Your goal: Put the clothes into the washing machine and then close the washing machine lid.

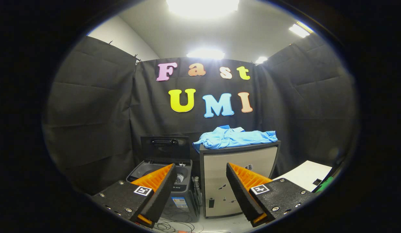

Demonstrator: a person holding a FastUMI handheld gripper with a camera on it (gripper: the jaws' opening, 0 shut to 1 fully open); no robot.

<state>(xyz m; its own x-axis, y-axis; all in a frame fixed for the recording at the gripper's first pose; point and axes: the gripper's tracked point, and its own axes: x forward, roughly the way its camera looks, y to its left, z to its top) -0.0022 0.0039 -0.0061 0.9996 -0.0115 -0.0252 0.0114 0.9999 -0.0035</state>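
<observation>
gripper (200,181) spread wide, holding nothing | blue clothes (236,137) beyond | washing machine (174,181) lid up

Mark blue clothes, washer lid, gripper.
light blue crumpled clothes (236,137), gripper view: middle of heap atop the cabinet.
raised dark washing machine lid (165,149), gripper view: inner face.
hand-held gripper (200,176), gripper view: open, midway between fingertips.

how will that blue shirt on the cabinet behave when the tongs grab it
The blue shirt lies crumpled and draped over the cabinet edge, so it is probably floppy and light. It will likely sag and trail from the open tongs, perhaps snagging.
</observation>
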